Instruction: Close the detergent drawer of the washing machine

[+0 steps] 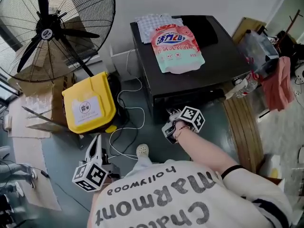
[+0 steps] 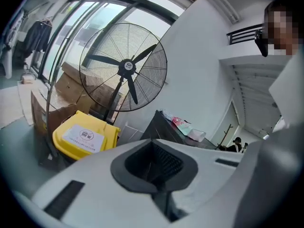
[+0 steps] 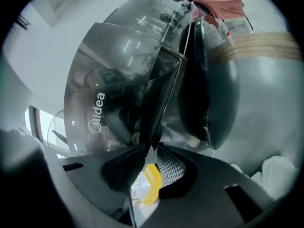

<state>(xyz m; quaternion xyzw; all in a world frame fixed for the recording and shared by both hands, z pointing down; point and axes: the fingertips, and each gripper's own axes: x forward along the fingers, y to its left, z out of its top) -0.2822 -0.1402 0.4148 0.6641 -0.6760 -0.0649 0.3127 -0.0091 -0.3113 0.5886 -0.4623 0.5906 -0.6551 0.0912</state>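
My right hand-held gripper (image 3: 151, 150) is clenched on the thin edge of the dark glossy detergent drawer panel (image 3: 161, 94), centre frame, at the front of the black box-shaped washing machine (image 1: 190, 75). My left hand-held gripper (image 1: 97, 144), lower left, is clenched on nothing.

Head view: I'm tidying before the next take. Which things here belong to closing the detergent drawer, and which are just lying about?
Job: washing machine; drawer, gripped by right gripper.
Lying about: detergent pouch, cloth, fan, yellow bin, cables.
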